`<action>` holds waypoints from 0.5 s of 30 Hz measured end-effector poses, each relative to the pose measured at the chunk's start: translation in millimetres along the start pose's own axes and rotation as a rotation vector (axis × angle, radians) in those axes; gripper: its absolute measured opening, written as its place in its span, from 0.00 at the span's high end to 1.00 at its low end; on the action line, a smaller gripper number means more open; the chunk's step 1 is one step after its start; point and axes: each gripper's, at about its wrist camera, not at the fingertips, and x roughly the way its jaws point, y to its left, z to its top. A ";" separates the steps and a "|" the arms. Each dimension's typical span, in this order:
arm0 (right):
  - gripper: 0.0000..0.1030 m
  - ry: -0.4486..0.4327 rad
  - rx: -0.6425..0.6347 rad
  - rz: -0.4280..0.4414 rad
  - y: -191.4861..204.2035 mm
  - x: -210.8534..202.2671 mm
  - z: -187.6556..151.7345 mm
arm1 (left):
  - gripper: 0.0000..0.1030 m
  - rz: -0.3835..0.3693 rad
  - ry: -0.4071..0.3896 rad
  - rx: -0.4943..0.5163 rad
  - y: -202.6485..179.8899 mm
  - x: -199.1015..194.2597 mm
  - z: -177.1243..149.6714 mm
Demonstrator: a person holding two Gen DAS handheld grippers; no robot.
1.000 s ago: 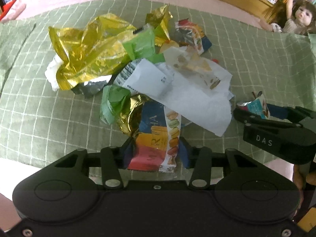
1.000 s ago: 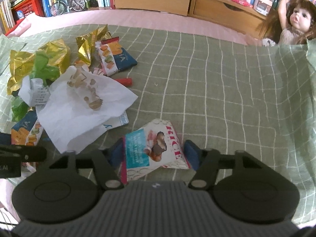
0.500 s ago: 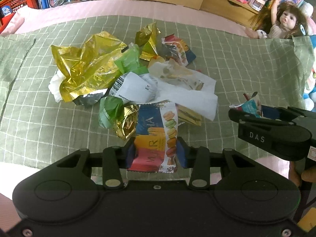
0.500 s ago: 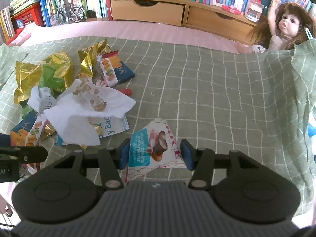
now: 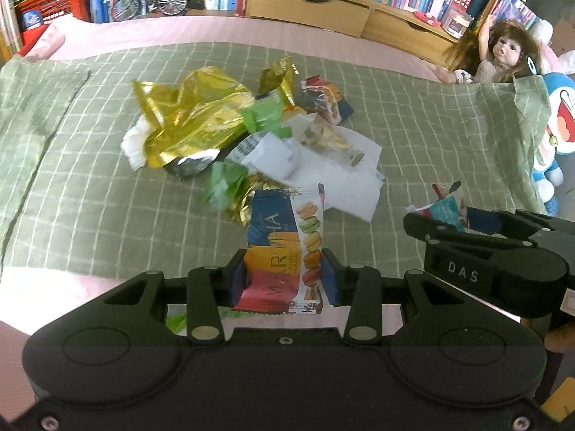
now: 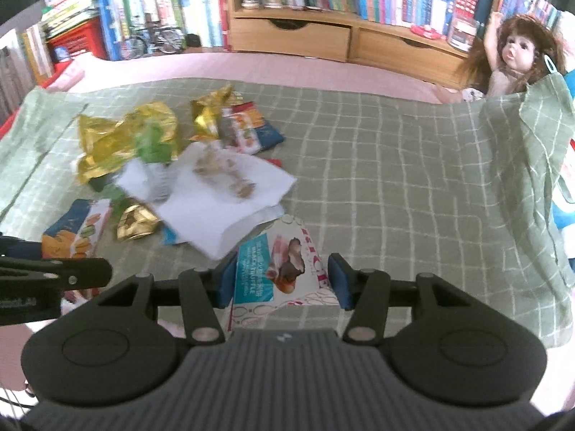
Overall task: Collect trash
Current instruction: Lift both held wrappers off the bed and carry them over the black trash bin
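My left gripper [image 5: 284, 276] is shut on a macaron snack wrapper [image 5: 284, 248], blue, yellow and red, held up off the bed. Beyond it a pile of trash lies on the green checked cloth [image 5: 90, 215]: a crumpled gold foil bag [image 5: 194, 122], green wrappers [image 5: 224, 183] and white paper [image 5: 345, 186]. My right gripper [image 6: 282, 282] is shut on a white and teal truffle snack packet [image 6: 280, 269], also lifted. In the left wrist view the right gripper [image 5: 481, 248] shows at the right with that packet [image 5: 445, 204]. The gold foil bag [image 6: 118, 140] and white paper [image 6: 233, 194] show left in the right wrist view.
A doll [image 6: 510, 54] sits at the far right corner against a wooden drawer unit [image 6: 323, 39] under bookshelves. A blue plush toy [image 5: 560, 122] lies past the cloth's raised right edge. A red crate [image 5: 50, 3] and a small bicycle model [image 5: 151, 0] stand at the back left.
Both grippers have risen and drawn back from the pile, each carrying its wrapper. The macaron wrapper has come free of the heap; more of the shelves and doll show now.
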 end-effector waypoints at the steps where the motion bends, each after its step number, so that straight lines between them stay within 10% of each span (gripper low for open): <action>1: 0.45 -0.003 -0.005 0.010 5.1 -3.7 -2.1 | 0.61 0.002 -0.002 -0.005 3.3 -3.2 -3.7; 15: 0.45 0.007 -0.074 0.124 83.1 -38.2 -40.7 | 0.61 0.079 0.009 -0.108 77.8 -48.9 -79.4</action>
